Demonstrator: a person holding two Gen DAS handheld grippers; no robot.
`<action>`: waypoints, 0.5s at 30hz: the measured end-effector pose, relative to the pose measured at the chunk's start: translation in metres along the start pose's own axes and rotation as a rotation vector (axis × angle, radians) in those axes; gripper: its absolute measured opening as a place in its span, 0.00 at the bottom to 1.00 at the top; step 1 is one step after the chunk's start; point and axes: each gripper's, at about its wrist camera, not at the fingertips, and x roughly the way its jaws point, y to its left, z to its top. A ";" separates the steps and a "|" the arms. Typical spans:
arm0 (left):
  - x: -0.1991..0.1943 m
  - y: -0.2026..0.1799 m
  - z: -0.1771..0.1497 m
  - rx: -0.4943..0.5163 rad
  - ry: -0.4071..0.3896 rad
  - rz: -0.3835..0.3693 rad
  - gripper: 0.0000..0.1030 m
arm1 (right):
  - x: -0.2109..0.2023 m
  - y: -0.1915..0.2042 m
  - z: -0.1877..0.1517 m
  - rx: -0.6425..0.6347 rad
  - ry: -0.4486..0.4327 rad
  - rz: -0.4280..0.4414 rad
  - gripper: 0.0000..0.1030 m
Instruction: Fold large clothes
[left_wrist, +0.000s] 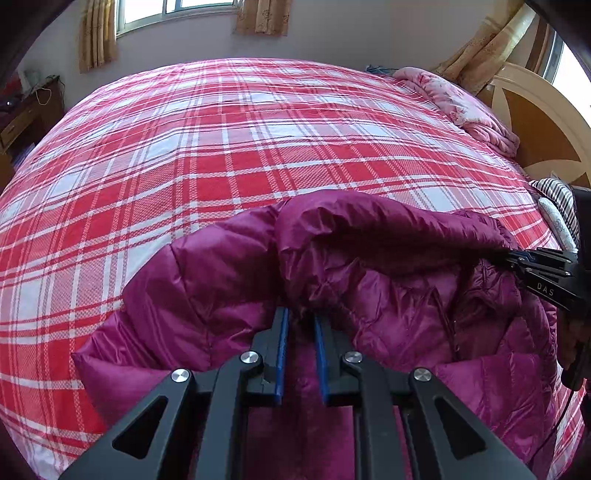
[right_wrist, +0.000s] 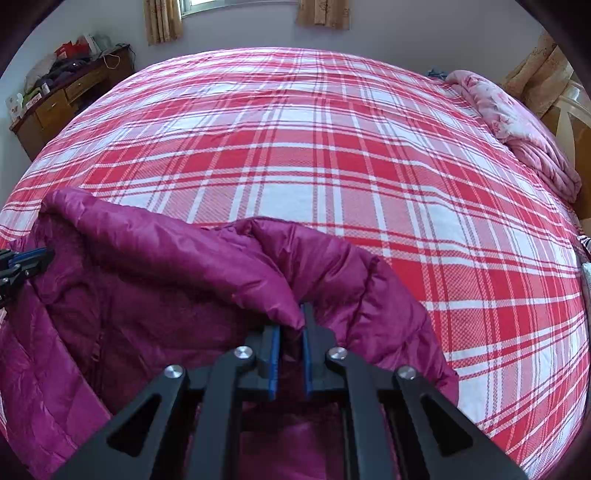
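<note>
A magenta puffer jacket (left_wrist: 369, 266) lies bunched on the near part of a bed with a red and white plaid cover (left_wrist: 240, 147). My left gripper (left_wrist: 301, 314) pinches a fold of the jacket's edge between its blue pads. In the right wrist view the same jacket (right_wrist: 147, 273) fills the lower left, and my right gripper (right_wrist: 291, 321) is shut on another fold of it. Each gripper shows in the other's view, the right gripper (left_wrist: 517, 258) at the jacket's right end and the left gripper (right_wrist: 33, 258) at its left end.
A pink floral quilt (left_wrist: 461, 107) is heaped at the far right by the wooden headboard (left_wrist: 535, 122). A striped cloth (left_wrist: 557, 195) lies at the right edge. A wooden dresser (right_wrist: 62, 99) with clutter stands beyond the bed's far left corner. Plaid bed cover (right_wrist: 332, 147) stretches beyond the jacket.
</note>
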 end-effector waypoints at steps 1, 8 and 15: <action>-0.004 0.000 -0.001 0.002 -0.019 0.007 0.13 | 0.001 -0.001 -0.002 0.003 -0.007 0.000 0.11; -0.068 -0.023 0.021 0.020 -0.305 0.069 0.62 | 0.005 -0.001 -0.013 0.006 -0.065 0.009 0.11; -0.050 -0.055 0.078 0.035 -0.354 0.085 0.97 | 0.006 0.003 -0.029 -0.002 -0.169 -0.006 0.11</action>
